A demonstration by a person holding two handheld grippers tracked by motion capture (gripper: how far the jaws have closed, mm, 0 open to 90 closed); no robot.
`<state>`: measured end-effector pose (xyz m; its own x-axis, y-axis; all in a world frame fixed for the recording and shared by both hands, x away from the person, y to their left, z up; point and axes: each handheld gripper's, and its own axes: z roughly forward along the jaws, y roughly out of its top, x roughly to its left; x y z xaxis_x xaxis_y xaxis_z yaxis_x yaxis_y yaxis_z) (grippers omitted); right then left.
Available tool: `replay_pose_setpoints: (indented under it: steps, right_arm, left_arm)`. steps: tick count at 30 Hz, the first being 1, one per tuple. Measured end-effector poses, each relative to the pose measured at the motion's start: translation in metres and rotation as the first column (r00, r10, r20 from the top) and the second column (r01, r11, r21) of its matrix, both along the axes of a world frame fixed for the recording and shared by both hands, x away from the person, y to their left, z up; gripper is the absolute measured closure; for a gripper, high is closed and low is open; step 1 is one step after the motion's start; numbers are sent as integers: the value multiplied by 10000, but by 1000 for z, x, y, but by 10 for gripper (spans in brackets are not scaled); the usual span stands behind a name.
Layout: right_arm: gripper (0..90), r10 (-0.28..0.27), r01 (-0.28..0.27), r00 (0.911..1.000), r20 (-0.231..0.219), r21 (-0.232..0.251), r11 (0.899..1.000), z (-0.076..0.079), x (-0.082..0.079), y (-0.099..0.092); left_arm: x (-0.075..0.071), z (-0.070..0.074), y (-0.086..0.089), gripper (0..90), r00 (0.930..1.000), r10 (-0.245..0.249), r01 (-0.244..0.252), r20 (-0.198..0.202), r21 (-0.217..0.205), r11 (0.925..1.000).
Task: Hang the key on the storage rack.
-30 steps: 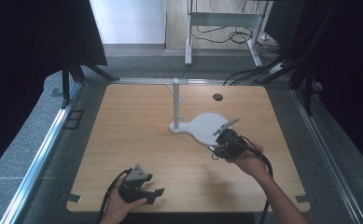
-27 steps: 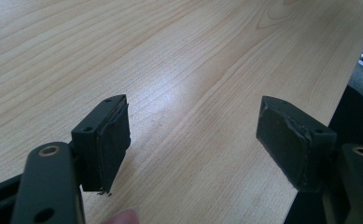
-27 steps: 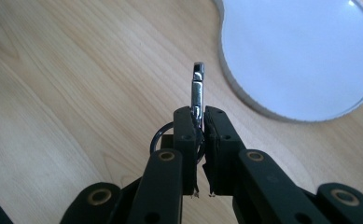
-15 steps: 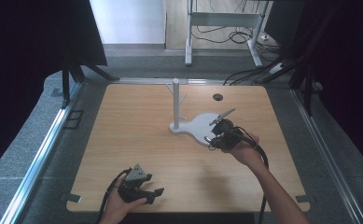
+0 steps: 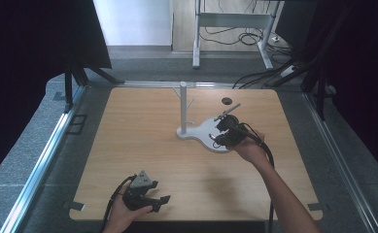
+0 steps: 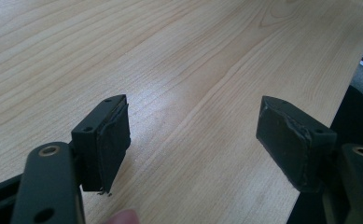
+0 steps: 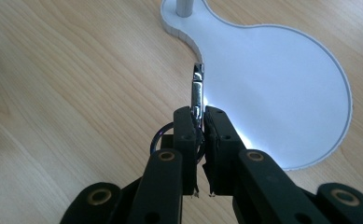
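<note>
Your right gripper [image 7: 198, 122] has its jaws clamped on a small metal clip [image 7: 197, 91] with a dark ring [image 7: 158, 137] attached, held just above the edge of the white stand base [image 7: 282, 79] beside the upright pole [image 5: 182, 109]. Your left gripper [image 6: 193, 140] rests near the front edge of the wooden table [image 5: 128, 145], jaws wide apart and holding nothing.

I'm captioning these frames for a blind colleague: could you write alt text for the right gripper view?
The right hand-held gripper is shut on a small shiny metal clip with a dark ring attached, holding it upright above a light wooden table. Just beyond it lies the white flat base of a stand, its grey post rising at the top edge.
</note>
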<state>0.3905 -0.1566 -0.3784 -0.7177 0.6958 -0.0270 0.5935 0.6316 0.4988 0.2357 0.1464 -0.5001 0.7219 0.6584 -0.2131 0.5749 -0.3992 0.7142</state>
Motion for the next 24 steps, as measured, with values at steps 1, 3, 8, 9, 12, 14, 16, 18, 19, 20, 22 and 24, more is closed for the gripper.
replay_pose_setpoints:
  steps: [1,3,8,9,12,14,16,18,19,20,22,24]
  right_arm:
    - [838,-28,28,10000,6,78,10000,1,2,1]
    - [838,-40,40,10000,0,37,10000,1,4,3]
    - [838,-91,91,10000,-4,104,9999,4,11,5]
    - [838,-111,110,9999,39,157,9998,5,14,5]
    - [837,-252,250,9997,64,290,9993,8,19,5]
    - [838,-292,289,9995,87,288,9992,9,20,5]
    - [838,-410,405,9991,141,383,9984,12,26,4]
    - [838,-462,457,9989,125,389,9982,14,29,4]
    - [838,-462,457,9989,125,389,9982,14,29,4]
    - [837,-530,526,9985,113,383,9979,16,33,3]
    - [837,-551,545,9984,130,383,9978,16,35,3]
    - [837,-632,626,9979,120,443,9971,18,41,4]
  left_arm:
    - [0,0,0,263,10000,-2,2,-1,-2,10000]
    - [0,0,0,263,10000,-7,7,0,-4,10000]
    - [0,0,-1,263,10000,-31,31,-3,16,10000]
    - [0,0,0,263,10000,-22,22,-4,4,10000]
    - [0,0,1,263,10000,6,-6,-8,-8,10000]
    - [0,-1,1,263,10000,14,-14,-10,-12,10000]
    - [0,-1,0,263,10000,-1,1,-18,11,10000]
    - [0,-1,0,263,10000,2,-2,-12,19,10000]
    - [0,-1,-1,263,10000,-15,15,-24,31,10000]
    - [0,-1,-1,263,10000,-18,18,-31,39,10000]
    - [0,-1,-1,263,10000,-20,20,-33,38,10000]
    - [0,-1,-1,263,10000,0,0,-53,18,10000]
